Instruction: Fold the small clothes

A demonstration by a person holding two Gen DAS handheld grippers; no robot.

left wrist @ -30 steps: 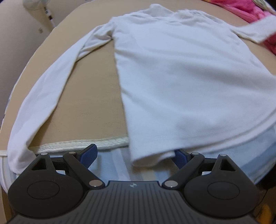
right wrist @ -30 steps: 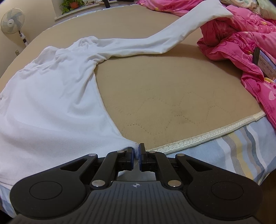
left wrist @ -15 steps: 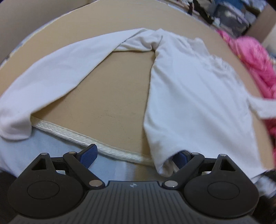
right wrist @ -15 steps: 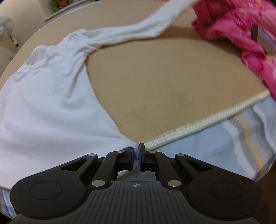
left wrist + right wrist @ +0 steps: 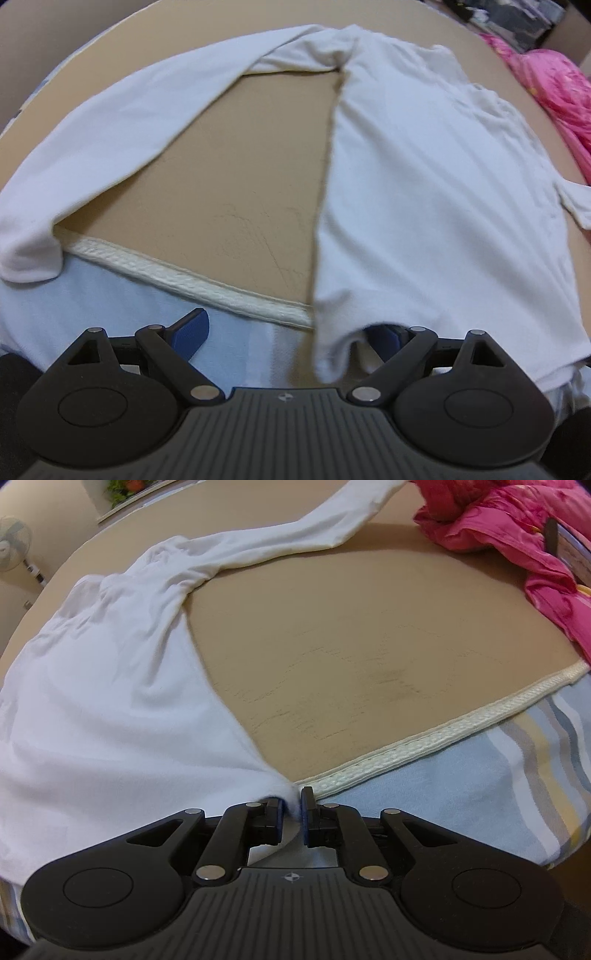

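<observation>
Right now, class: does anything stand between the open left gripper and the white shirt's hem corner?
Nothing visible does. The left gripper is open, and the white shirt already hangs its hem corner between the fingers.

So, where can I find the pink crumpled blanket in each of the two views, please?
Left wrist view: the pink crumpled blanket sits at the upper right edge, beyond the white long-sleeved shirt.
Right wrist view: it fills the upper right corner, touching the shirt's far sleeve.
Shared landmark: the cream braided trim along the tan mat's near edge.
</observation>
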